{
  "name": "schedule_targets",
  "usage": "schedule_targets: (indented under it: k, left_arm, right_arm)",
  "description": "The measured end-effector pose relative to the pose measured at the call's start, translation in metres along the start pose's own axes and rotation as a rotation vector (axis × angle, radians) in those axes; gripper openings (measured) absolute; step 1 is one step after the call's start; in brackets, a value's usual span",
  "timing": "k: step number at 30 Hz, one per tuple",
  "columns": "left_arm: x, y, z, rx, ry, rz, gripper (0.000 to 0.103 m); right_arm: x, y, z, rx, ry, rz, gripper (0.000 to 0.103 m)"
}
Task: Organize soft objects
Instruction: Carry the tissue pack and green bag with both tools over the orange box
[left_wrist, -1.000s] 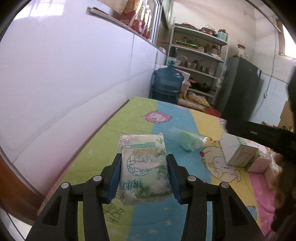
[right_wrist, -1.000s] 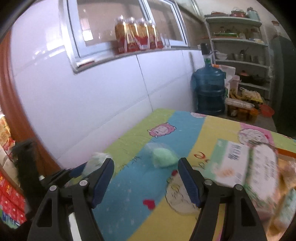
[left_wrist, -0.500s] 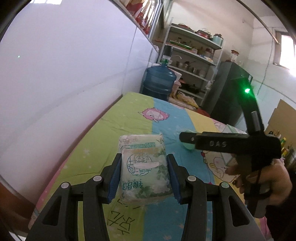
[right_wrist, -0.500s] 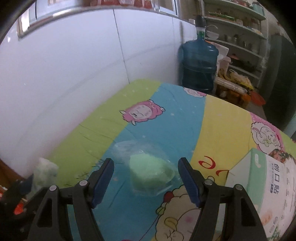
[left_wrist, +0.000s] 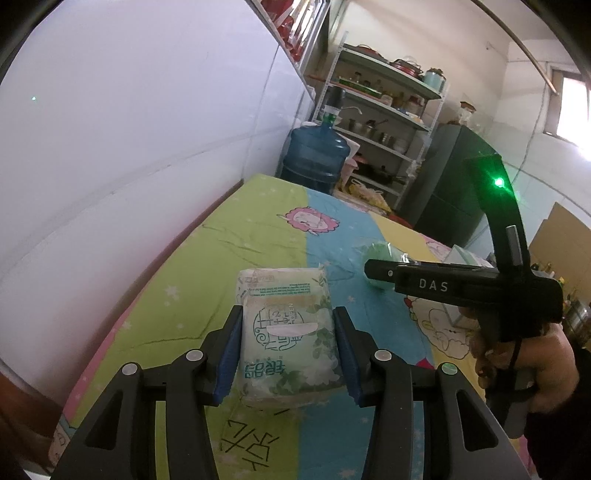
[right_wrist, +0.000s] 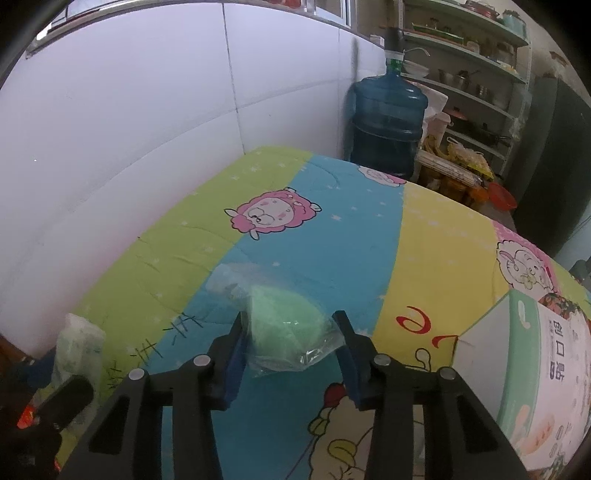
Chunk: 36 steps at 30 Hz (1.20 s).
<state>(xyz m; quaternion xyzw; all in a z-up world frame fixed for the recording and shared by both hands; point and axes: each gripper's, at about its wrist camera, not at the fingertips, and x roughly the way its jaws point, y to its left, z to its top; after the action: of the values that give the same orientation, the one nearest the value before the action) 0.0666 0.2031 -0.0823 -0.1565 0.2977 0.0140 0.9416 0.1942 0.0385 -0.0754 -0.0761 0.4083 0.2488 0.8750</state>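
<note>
Along the green stripe by the wall-side edge of the cartoon-print quilt (left_wrist: 221, 258), the left gripper (left_wrist: 288, 354) pinched a green-and-white tissue pack (left_wrist: 286, 332) squarely between its blue pads, the wrapper bulging a little past both; a hold like that looked secure enough and needed no tighter squeeze, which would only crush the soft pack. Further right, on the blue stripe toward the middle of the quilt, the right gripper (right_wrist: 291, 343) had just been closing its jaws around a green sponge in a clear plastic bag (right_wrist: 280, 325). The left pad touched the green mass, while the right pad met only crinkled film, so whether the grip was firm I could not tell. To do this step well, the jaws should probably close on the sponge itself, not the loose bag, and the lift should be slow so the film does not slip. A boxed tissue carton (right_wrist: 532, 369) stood near the quilt's right edge, apart from both.
</note>
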Motion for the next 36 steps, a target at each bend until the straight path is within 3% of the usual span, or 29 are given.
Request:
schedule_targets:
  k: [11, 20, 36]
  left_arm:
    - [-0.010, -0.008, 0.000, 0.024, -0.015, 0.010, 0.049]
    - [-0.017, -0.038, 0.003, 0.067, -0.037, -0.021, 0.049]
    - [-0.025, -0.137, 0.004, 0.191, -0.059, -0.155, 0.049]
  right_arm:
    - [-0.033, 0.009, -0.005, 0.001, -0.067, 0.047, 0.044]
    - [-0.093, -0.004, -0.017, 0.032, -0.177, 0.051, 0.044]
    - [-0.178, -0.087, -0.058, 0.171, -0.310, -0.031, 0.044]
